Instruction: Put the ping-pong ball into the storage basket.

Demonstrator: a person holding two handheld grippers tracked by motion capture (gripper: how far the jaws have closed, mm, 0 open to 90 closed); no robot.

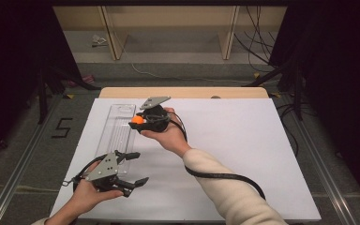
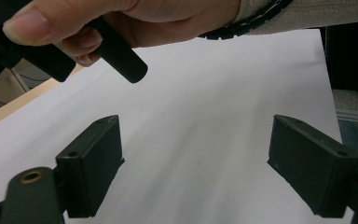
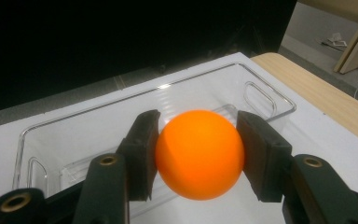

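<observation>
An orange ball sits between the black jaws of my right gripper, which is shut on it. From above, the ball and the right gripper hang at the right edge of a long clear plastic tray. The tray lies just ahead of the ball and looks bare inside. My left gripper rests low at the front left of the table, its jaws spread wide with nothing between them. Its own view has the left gripper over bare white paper.
A white sheet covers the table, with a wooden edge at the back. The right hand and its cable cross the top of the left gripper view. Dark curtains, floor cables and wooden frames stand beyond the table.
</observation>
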